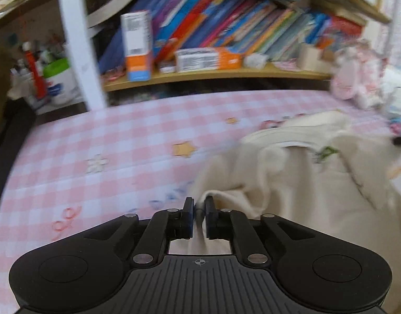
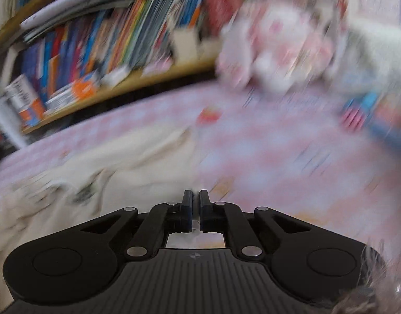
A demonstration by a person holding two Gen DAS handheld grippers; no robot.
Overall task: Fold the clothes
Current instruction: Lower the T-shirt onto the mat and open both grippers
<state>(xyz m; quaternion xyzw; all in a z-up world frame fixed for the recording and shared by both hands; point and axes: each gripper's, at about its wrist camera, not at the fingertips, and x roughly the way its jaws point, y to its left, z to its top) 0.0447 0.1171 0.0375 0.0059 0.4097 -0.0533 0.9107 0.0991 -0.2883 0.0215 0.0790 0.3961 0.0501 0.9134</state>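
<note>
My left tongs (image 1: pixel 199 204) were clamped on an edge fold of the soft, light, floppy cream garment (image 1: pixel 292 183) crumpled on the pink-checked bed (image 1: pixel 95 141); my right tongs (image 2: pixel 196 198) were closed, any cloth between them too blurred to confirm.

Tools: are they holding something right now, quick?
Left tool: shut on the cream garment.
Right tool: shut; picture too blurred to tell whether it holds cloth.
</note>
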